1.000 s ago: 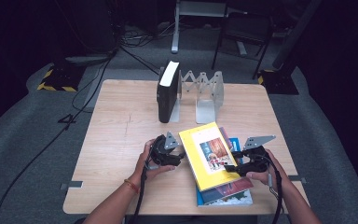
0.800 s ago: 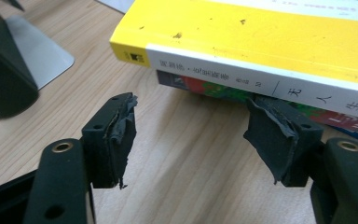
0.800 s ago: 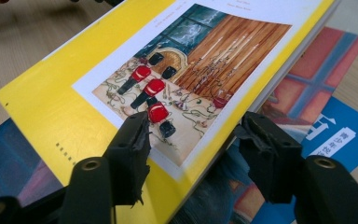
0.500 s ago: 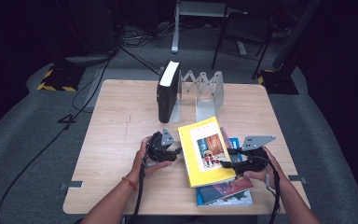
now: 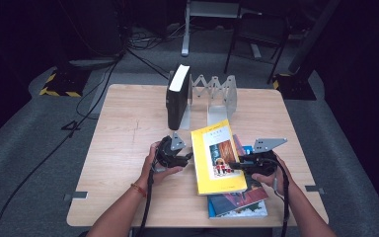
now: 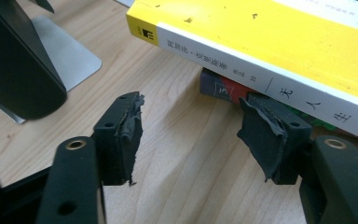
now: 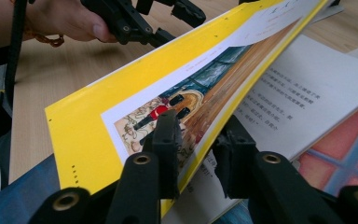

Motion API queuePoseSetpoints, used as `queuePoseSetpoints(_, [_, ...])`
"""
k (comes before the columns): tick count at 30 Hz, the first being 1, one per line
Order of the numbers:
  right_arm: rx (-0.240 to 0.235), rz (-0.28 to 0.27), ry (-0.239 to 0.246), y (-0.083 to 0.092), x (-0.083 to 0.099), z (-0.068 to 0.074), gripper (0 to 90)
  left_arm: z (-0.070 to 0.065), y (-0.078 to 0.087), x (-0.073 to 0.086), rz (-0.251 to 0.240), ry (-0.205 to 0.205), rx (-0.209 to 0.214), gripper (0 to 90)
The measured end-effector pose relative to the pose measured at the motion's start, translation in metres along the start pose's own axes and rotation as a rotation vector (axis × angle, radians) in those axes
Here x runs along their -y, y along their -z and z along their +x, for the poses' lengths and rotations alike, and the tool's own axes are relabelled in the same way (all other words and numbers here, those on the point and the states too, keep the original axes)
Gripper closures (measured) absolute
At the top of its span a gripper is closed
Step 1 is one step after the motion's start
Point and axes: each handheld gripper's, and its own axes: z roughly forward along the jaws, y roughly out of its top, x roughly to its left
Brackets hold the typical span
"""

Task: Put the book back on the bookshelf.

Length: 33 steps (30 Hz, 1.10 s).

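Observation:
A yellow book (image 5: 217, 158) lies tilted on top of a small stack of books (image 5: 237, 202) near the table's front right. My right gripper (image 5: 232, 165) reaches in from the right, and its jaws have just been closing. In the right gripper view it (image 7: 198, 126) is shut on the book's lifted front cover (image 7: 121, 107), one jaw above and one below, with white pages showing underneath. My left gripper (image 5: 185, 157) stands at the book's spine side. Its jaws (image 6: 189, 105) are open and have just been narrowing over bare wood, the right one tucked under the yellow spine (image 6: 270, 42).
A thick black book (image 5: 176, 98) stands upright in a metal zigzag book rack (image 5: 217, 94) at the back middle of the wooden table (image 5: 123, 128). Its lower corner and the rack's base (image 6: 70, 60) are close to my left gripper. Cables trail off the front edge.
The right gripper's jaws have drawn together on the yellow cover. The left gripper's jaws have narrowed slightly. Both hands and the book stay almost where they were.

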Motion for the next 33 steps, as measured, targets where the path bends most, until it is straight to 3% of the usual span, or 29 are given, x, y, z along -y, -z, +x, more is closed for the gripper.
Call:
queuePoseSetpoints(6, [0.020, -0.046, 0.058, 0.008, 0.000, 0.008, 75.7, 0.000, 0.001, -0.006, -0.039, 0.010, 0.006, 46.2])
queuePoseSetpoints(9, [0.028, -0.075, 0.082, 0.013, 0.001, 0.013, 76.1, 0.003, 0.004, -0.010, -0.061, 0.035, 0.028, 47.8])
queuePoseSetpoints(13, [0.037, -0.105, 0.113, 0.021, 0.003, 0.019, 77.7, 0.011, 0.005, -0.017, -0.108, 0.080, 0.043, 48.6])
queuePoseSetpoints(18, [0.035, -0.133, 0.141, 0.026, 0.003, 0.023, 78.7, 0.020, 0.004, -0.027, -0.138, 0.082, 0.053, 49.1])
queuePoseSetpoints(22, [0.024, -0.160, 0.172, 0.028, 0.003, 0.025, 80.6, 0.031, 0.009, -0.040, -0.198, 0.128, 0.081, 50.0])
queuePoseSetpoints(25, [0.045, -0.172, 0.180, 0.029, 0.002, 0.026, 81.5, 0.032, 0.014, -0.050, -0.212, 0.113, 0.070, 52.5])
queuePoseSetpoints(30, [0.112, -0.216, 0.233, 0.034, -0.003, 0.030, 83.2, 0.036, 0.033, -0.081, -0.272, 0.077, 0.086, 54.0])
queuePoseSetpoints(33, [0.164, -0.237, 0.266, 0.036, -0.005, 0.032, 85.0, 0.033, 0.047, -0.102, -0.285, 0.019, 0.068, 55.1])
